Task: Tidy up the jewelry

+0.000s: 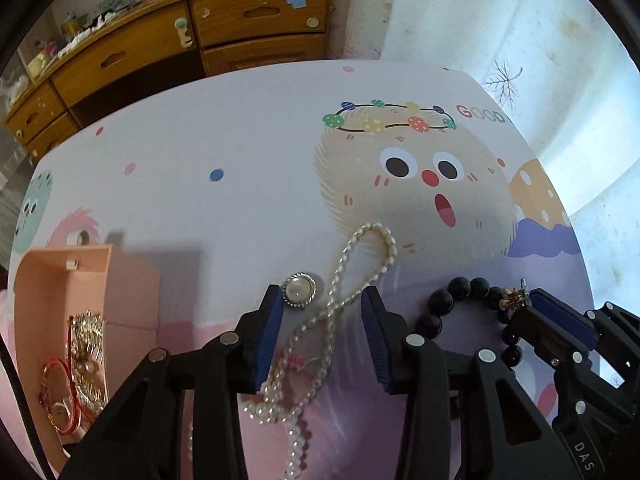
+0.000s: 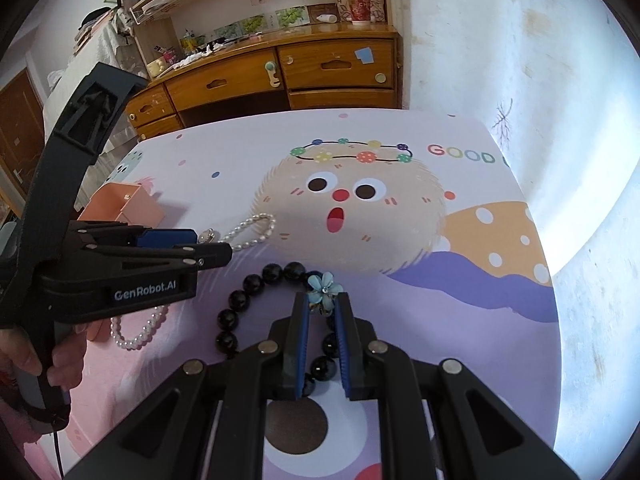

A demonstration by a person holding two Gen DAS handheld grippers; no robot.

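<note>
**Both grippers down on loose jewelry, box waiting at the left**

The left gripper (image 1: 322, 334) straddles the pearl necklace (image 1: 340, 276); its jaws stand apart w/ the strand running between them, pads not pressing on it as far as the left wrist view shows. Probably it's lined up that way so a squeeze catches the strand at its crossing. A pearl brooch (image 1: 299, 289) sits just beside the left finger's tip, at about 10 o'clock from the gripper, close enough to get nudged.

The right gripper (image 2: 322, 340) has its jaws nearly together, clamped on the flower charm (image 2: 323, 290) of the black bead bracelet (image 2: 240, 300), a sensible hold since the round beads would likely roll out of the pads. The bracelet lies on the table mat (image 2: 460, 300), not yet lifted.

The pink box (image 1: 120, 280), at 9 o'clock in the left view, is open and already holds gold and red pieces (image 1: 80, 360). Route to it looks free apart from the brooch. The mat's far edge at 12 o'clock is well away; plenty of bare mat toward 1–2 o'clock. The two grippers work close together, so room between them is tight.
</note>
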